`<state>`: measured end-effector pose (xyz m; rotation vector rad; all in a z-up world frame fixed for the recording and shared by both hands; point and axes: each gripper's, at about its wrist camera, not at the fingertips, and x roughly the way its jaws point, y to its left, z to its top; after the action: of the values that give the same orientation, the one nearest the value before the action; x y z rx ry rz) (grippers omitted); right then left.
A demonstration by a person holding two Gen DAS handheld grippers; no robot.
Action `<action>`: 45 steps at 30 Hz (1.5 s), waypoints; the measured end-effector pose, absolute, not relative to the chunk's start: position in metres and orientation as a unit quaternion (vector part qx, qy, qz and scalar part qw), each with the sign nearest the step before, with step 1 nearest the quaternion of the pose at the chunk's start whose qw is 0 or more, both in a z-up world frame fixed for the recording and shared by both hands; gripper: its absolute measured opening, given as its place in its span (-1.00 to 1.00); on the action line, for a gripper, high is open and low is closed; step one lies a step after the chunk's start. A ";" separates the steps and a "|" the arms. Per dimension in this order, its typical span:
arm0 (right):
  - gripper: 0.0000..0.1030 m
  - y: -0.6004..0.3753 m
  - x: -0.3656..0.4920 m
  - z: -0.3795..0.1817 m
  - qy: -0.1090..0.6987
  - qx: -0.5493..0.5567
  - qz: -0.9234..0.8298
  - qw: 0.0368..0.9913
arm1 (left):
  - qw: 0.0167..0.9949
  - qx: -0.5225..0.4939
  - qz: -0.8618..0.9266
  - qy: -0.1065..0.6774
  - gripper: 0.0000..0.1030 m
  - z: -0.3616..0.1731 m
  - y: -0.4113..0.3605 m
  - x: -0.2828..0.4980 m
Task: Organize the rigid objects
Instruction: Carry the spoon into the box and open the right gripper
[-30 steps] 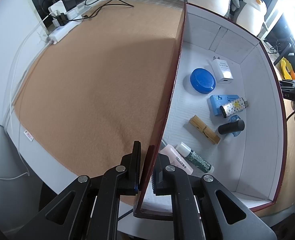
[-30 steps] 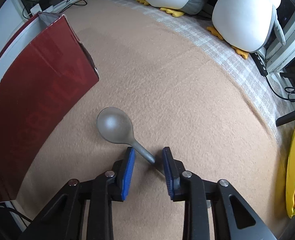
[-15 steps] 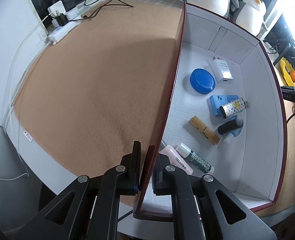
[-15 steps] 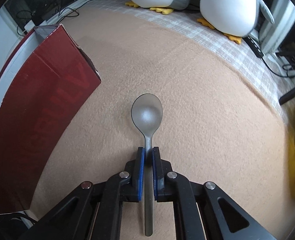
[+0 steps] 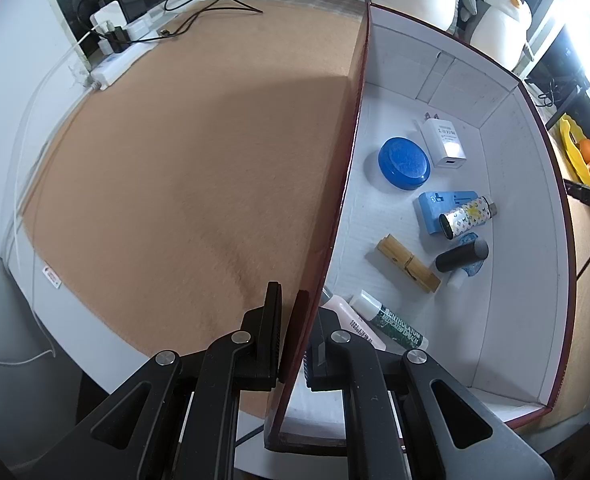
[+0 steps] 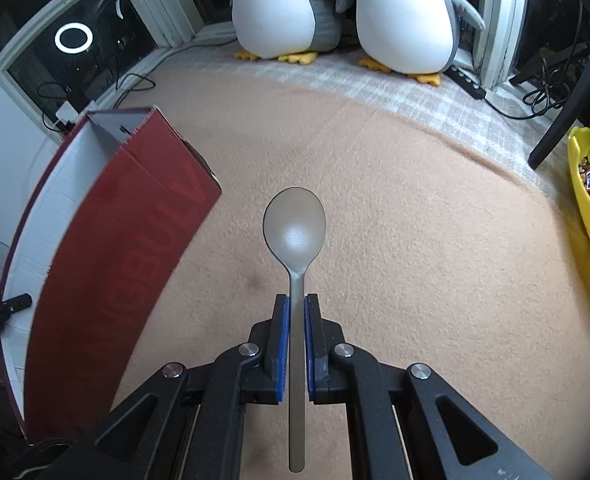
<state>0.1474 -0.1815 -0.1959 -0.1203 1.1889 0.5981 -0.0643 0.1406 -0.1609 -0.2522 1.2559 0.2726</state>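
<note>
The right tool (image 6: 294, 334) is clamped on a grey spoon (image 6: 295, 232) held above the tan surface (image 6: 415, 220), two plush penguins (image 6: 403, 12) far ahead of it. The left tool (image 5: 293, 330) is clamped on the near wall of the red box (image 5: 337, 216), with a power strip (image 5: 115, 64) far ahead to its left.
</note>
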 end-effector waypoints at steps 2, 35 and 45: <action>-0.87 -0.182 0.143 -0.186 0.543 -0.053 0.277 0.791 | 0.794 -0.117 0.125 0.583 -0.85 -0.161 0.141 -0.064; -0.87 -0.004 0.064 -0.084 0.487 -0.030 0.395 0.778 | 0.810 -0.113 0.093 0.568 -0.85 -0.160 0.145 -0.062; -0.87 0.013 0.056 -0.121 0.526 -0.028 0.384 0.758 | 0.812 -0.111 0.084 0.566 -0.85 -0.160 0.145 -0.059</action>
<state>0.0564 0.0127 -0.1214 -0.0618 1.1464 0.8362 -0.0591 0.1447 -0.1598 -0.2364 1.2090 0.1791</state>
